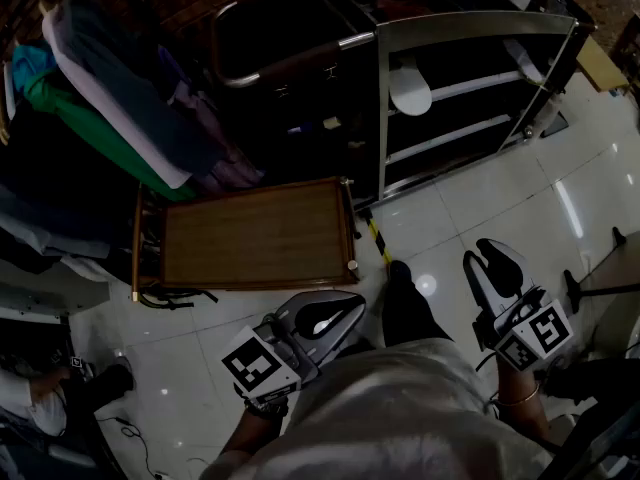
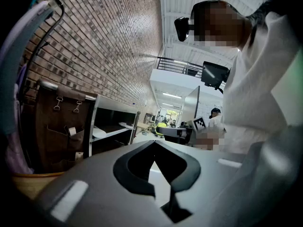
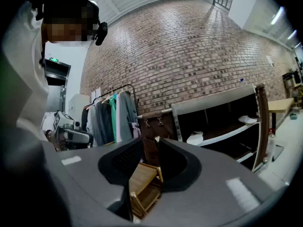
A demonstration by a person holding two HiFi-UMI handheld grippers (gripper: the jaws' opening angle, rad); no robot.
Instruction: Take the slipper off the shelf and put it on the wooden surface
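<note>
Counted from the head view, clock positions on that frame:
- Grippers: 2. left gripper (image 1: 356, 304) at 6 o'clock, right gripper (image 1: 492, 249) at 4 o'clock.
- Marker cubes: 2, left cube (image 1: 258, 363) and right cube (image 1: 535, 336).
- Shelf (image 1: 470, 28): 1, at 1 o'clock.
- Slippers on it: 2, near slipper (image 1: 410, 86) and far slipper (image 1: 522, 58), both pale.
- Wooden table (image 1: 255, 233): 1, at 10 o'clock.
- Clothes rack (image 1: 90, 88): 1, at 10–11 o'clock; at least five garments, overlap blocks an exact count.
- Metal clips on the brown panel (image 2: 61, 126): 2, first clip (image 2: 58, 103) and second clip (image 2: 76, 107).
- Seated person (image 1: 35, 403): 1, at 8 o'clock.
</note>
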